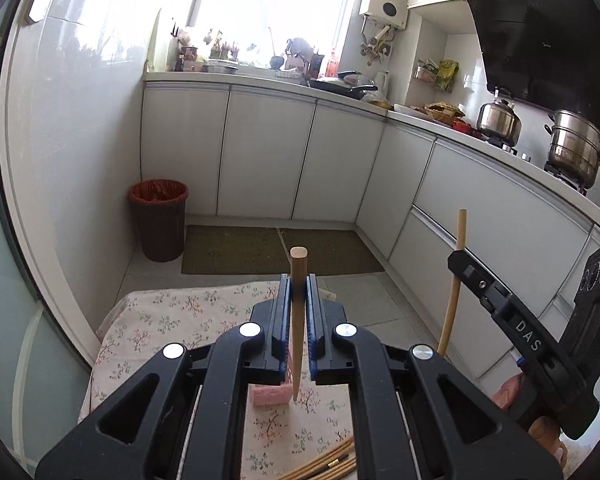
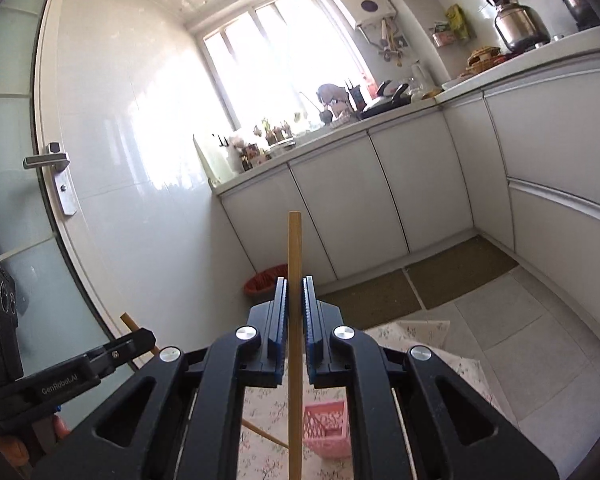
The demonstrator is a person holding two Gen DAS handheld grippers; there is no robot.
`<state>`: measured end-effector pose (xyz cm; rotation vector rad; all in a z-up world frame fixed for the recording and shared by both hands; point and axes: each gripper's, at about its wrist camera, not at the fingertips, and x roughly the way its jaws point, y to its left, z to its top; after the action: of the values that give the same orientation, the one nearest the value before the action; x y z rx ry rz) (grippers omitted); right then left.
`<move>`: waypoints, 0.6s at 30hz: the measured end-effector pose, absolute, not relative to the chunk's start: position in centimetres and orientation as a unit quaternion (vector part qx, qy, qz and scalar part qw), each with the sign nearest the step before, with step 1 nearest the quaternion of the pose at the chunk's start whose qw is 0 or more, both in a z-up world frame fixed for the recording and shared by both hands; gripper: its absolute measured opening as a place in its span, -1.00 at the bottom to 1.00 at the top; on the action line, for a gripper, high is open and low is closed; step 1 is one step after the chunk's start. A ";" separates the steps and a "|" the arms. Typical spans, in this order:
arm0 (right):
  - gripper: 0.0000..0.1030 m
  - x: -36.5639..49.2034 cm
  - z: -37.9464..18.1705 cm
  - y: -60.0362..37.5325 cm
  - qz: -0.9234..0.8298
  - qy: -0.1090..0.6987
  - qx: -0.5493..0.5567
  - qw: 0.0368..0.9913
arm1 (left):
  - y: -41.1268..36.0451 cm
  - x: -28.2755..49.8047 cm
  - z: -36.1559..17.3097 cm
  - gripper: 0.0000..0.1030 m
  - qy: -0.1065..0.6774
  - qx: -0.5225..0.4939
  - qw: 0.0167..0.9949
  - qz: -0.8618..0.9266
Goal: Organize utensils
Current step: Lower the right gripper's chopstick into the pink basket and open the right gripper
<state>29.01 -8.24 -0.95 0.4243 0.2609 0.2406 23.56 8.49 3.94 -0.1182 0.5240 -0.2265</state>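
My left gripper [image 1: 299, 286] is shut on a wooden chopstick [image 1: 298, 340] that stands nearly upright between its blue pads, thick end up. Below its thin tip a pink basket [image 1: 270, 394] sits on the floral tablecloth [image 1: 160, 320]. Several more chopsticks [image 1: 332, 462] lie on the cloth at the bottom edge. To the right, my right gripper [image 1: 458, 258] clamps a second chopstick [image 1: 460, 228]. In the right wrist view, the right gripper [image 2: 295, 284] is shut on that upright chopstick [image 2: 295, 240], above the pink basket [image 2: 326, 430]. The left gripper [image 2: 144, 338] shows at the left with its stick [image 2: 128, 320].
A brown bin [image 1: 160, 220] with a red liner stands by the left wall. A green mat [image 1: 260, 248] lies before white cabinets [image 1: 268, 152]. Steel pots [image 1: 576, 148] sit on the stove at the right. A glass door with a metal handle [image 2: 46, 160] is at the left.
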 end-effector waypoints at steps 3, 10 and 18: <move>-0.85 31.1 -0.6 -7.9 0.114 0.110 0.205 0.966 | 8.9 25.3 3.9 -0.88 0.250 -0.066 0.960 -0.106; -0.85 37.7 -5.5 -5.0 0.092 0.110 0.180 0.973 | 10.8 26.4 3.3 -0.88 0.231 -0.078 0.966 -0.088; -0.85 41.7 -10.7 -1.2 0.067 0.081 0.141 0.984 | 13.3 25.4 4.2 -0.88 0.194 -0.079 0.975 -0.071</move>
<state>41.66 -1.20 -10.67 0.2842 0.1635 0.1339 25.39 13.34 4.21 -0.1601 0.3922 -0.1428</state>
